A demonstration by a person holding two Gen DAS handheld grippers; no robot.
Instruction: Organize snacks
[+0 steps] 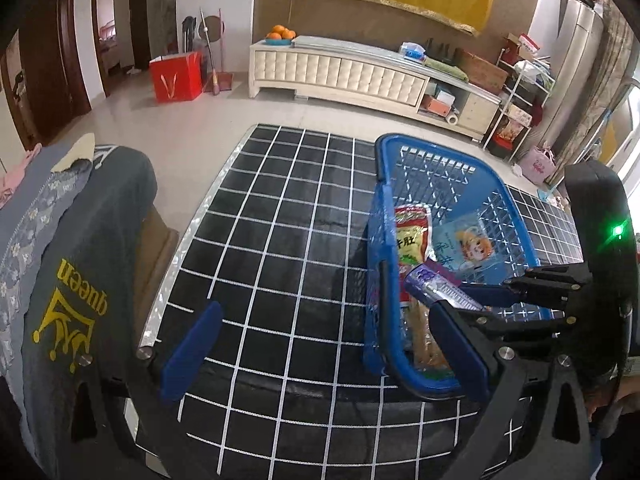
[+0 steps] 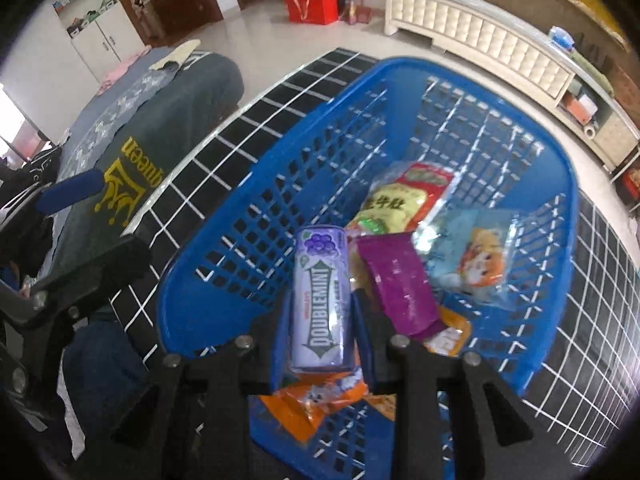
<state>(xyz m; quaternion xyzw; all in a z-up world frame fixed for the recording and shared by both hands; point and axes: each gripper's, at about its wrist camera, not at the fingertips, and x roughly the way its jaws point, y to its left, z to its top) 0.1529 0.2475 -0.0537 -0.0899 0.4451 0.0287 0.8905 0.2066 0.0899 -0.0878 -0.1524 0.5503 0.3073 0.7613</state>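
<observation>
Right gripper point(image 2: 320, 312) clamped on a purple Doublemint canister point(image 2: 320, 300), held over the near end of the blue basket point(image 2: 224, 240), which stands on the gridded black table point(image 1: 280, 240). Left gripper point(image 1: 320, 348) hangs above the table beside the basket with its jaws wide apart and nothing between them. To finish the step well, lower the canister into the bare mesh left of the packets before opening (a drop from height may roll it). Legible: "DOUBLEMINT" with a grape cluster; Chinese characters on the red-and-yellow packet point(image 2: 404, 196); "queen" under a crown on the grey cloth point(image 1: 80, 304).
</observation>
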